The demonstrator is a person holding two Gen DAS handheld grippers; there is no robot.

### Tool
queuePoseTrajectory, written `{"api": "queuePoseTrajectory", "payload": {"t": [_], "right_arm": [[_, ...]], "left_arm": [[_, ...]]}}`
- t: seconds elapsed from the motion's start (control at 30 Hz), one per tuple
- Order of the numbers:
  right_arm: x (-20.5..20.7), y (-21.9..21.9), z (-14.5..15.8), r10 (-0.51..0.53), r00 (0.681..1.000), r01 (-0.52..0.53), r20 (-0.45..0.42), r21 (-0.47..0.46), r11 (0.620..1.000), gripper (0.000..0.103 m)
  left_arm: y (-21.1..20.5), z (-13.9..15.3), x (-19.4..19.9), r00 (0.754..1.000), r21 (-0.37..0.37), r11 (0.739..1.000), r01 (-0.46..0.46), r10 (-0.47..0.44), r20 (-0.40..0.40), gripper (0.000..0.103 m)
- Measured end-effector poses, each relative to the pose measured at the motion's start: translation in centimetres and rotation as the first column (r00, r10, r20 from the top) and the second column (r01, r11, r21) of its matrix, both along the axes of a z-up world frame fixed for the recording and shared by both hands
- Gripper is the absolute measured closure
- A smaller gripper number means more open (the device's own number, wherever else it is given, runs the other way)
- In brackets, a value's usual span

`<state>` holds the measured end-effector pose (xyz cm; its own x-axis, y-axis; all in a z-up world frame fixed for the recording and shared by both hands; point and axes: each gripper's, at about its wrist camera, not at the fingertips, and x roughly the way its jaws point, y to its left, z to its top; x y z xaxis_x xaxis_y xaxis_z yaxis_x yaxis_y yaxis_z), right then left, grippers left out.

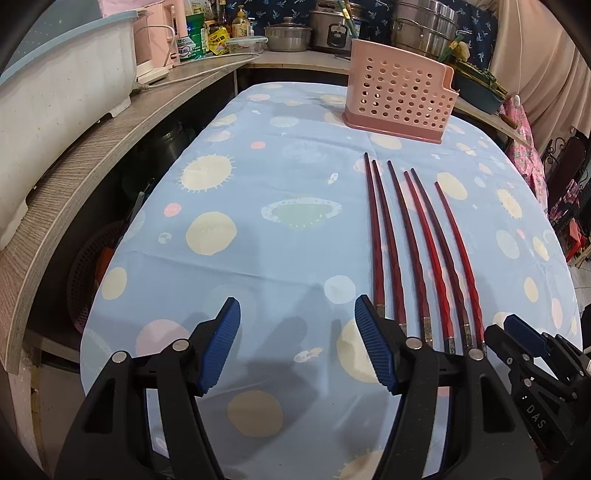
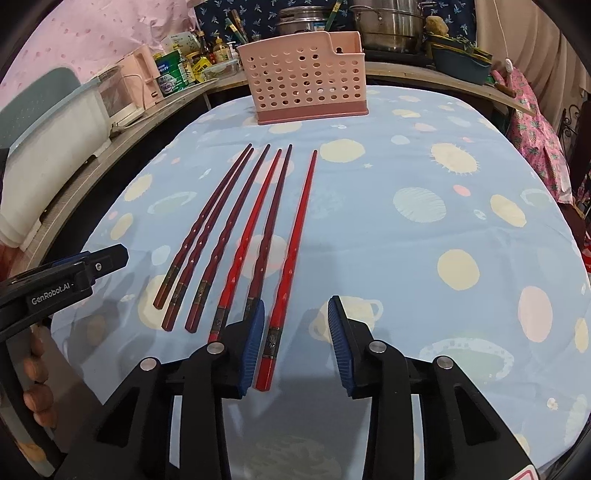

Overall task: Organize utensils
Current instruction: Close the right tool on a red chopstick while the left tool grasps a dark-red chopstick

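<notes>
Several red and dark red chopsticks (image 2: 255, 229) lie side by side on the blue patterned tablecloth (image 2: 406, 258), tips toward a pink perforated utensil holder (image 2: 306, 88) at the far end. They also show in the left wrist view (image 1: 417, 251), with the holder (image 1: 399, 99) behind them. My left gripper (image 1: 297, 314) is open and empty, just left of the chopstick handles. My right gripper (image 2: 296, 314) is open; the rightmost bright red chopstick (image 2: 291, 258) lies between its jaws near the left pad, not clamped.
A wooden counter (image 1: 74, 177) curves along the left and back, holding a white tub (image 1: 55, 96), bottles, jars and metal pots (image 1: 421, 26). Pink floral cloth (image 2: 535, 122) hangs at the right. The right gripper shows at the left wrist view's lower right (image 1: 524, 343).
</notes>
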<state>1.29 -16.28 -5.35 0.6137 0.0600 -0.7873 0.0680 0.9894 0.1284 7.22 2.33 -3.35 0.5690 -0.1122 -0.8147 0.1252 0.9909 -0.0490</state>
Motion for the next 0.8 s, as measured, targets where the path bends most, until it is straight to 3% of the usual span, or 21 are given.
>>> {"api": "queuePoseTrajectory", "payload": {"t": [0.4,0.8], "right_arm": [[-0.1,0.9,-0.9,0.018,0.999,-0.019,-0.027,-0.026,0.999,0.095],[-0.9,-1.6,-1.0,-0.053,0.998,0.053,-0.022,-0.007,0.999,0.096]], "left_arm": [[-0.7,-0.5,-0.2,0.999,-0.007,1.000,0.028,-0.028,-0.015,0.042],[-2.1,-1.3,-0.5,0.997,-0.017,0.997,0.070,-0.071,-0.039,0.042]]}}
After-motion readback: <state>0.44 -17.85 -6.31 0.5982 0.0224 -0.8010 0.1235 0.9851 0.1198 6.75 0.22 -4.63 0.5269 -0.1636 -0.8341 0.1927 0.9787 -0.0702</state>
